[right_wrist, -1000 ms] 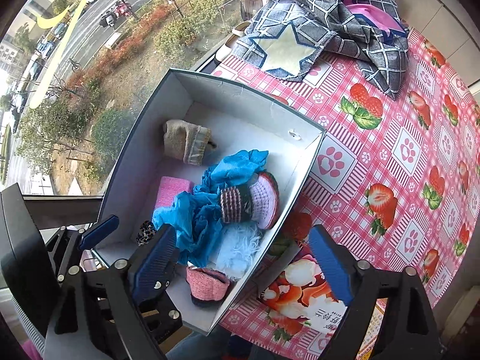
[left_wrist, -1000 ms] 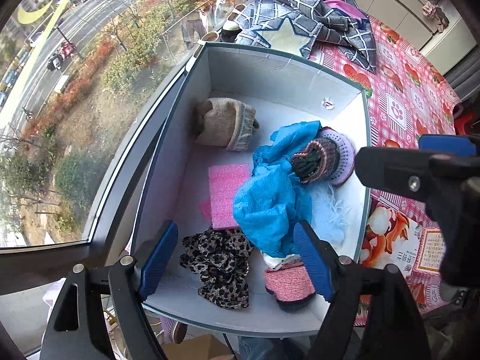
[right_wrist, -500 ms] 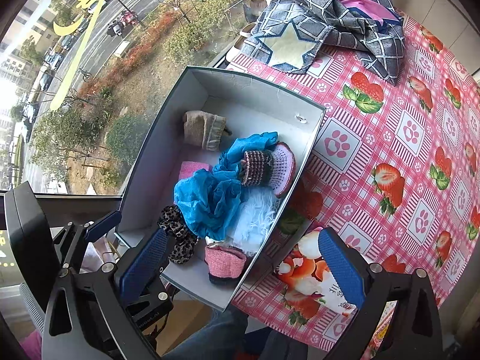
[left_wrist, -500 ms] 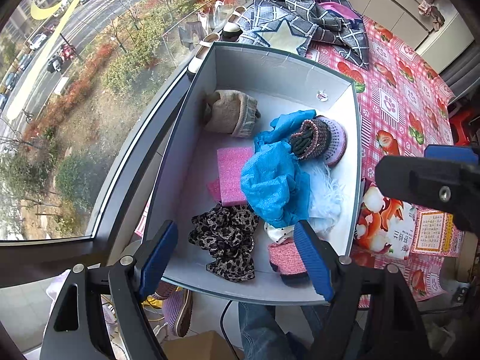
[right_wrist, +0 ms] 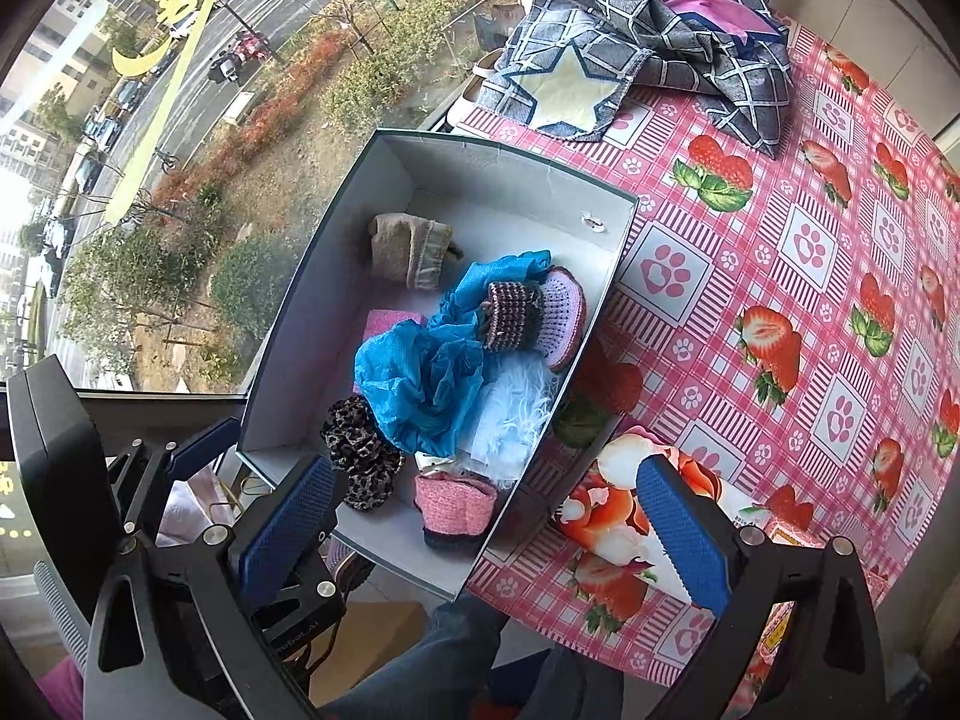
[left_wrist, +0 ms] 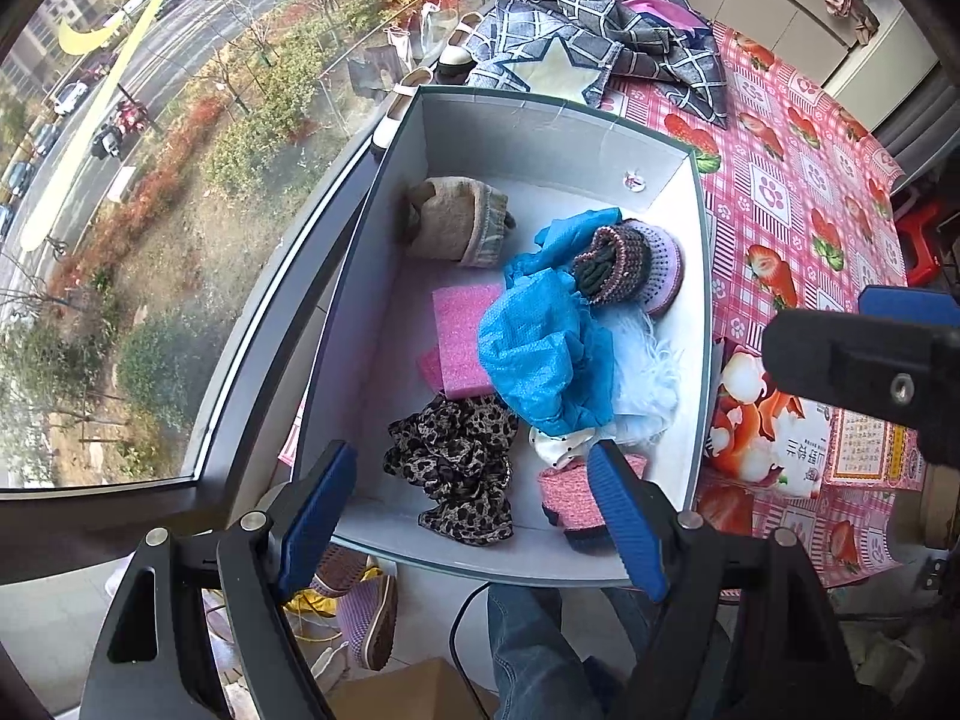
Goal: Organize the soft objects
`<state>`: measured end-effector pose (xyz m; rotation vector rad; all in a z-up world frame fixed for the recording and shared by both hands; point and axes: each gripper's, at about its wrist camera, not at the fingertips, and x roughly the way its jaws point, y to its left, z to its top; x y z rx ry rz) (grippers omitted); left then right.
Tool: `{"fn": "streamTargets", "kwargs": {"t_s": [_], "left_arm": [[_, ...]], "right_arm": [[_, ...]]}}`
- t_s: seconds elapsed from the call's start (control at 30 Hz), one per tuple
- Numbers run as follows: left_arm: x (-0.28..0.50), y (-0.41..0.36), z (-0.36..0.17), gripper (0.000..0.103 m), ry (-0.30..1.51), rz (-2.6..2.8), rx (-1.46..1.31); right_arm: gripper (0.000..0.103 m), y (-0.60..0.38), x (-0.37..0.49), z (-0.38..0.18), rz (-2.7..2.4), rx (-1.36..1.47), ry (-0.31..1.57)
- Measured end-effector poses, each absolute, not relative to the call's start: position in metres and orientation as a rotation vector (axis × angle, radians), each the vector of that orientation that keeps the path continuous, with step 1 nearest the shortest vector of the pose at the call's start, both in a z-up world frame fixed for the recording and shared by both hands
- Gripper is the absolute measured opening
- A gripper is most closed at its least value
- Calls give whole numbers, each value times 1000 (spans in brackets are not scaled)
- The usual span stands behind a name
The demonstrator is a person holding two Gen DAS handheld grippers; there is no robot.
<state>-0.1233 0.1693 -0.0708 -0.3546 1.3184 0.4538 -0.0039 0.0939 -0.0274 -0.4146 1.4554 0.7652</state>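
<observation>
A grey box [left_wrist: 540, 114] [right_wrist: 312, 276] holds soft things: a blue cloth [left_wrist: 540, 348] [right_wrist: 414, 378], a leopard scrunchie [left_wrist: 456, 456] [right_wrist: 360, 450], a pink foam pad [left_wrist: 462, 330], a beige knit piece [left_wrist: 456, 222] [right_wrist: 408, 246], a striped knit hat [left_wrist: 630, 270] [right_wrist: 534, 312], white fluff [left_wrist: 642, 378] and a pink knit piece [left_wrist: 570, 492] [right_wrist: 450, 504]. My left gripper [left_wrist: 474, 522] is open and empty above the box's near end. My right gripper [right_wrist: 486, 534] is open and empty above the box's near right corner.
The box sits at the window edge of a table with a pink strawberry cloth [right_wrist: 780, 276]. A grey checked blanket with a star [left_wrist: 600, 30] [right_wrist: 630, 48] lies at the far end. A printed packet [left_wrist: 780, 432] [right_wrist: 624, 516] lies right of the box.
Both grippers have drawn back and up from the box, so more of it and the table shows. The things in the box have not moved.
</observation>
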Motion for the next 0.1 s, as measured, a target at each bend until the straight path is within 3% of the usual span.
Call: {"fn": "streamTargets", "kwargs": {"t_s": [0.1], "left_arm": [[-127,171,-67,82,1265,405,-389]], "right_arm": [[102,90,-4,-26,757,-405,1451]]}}
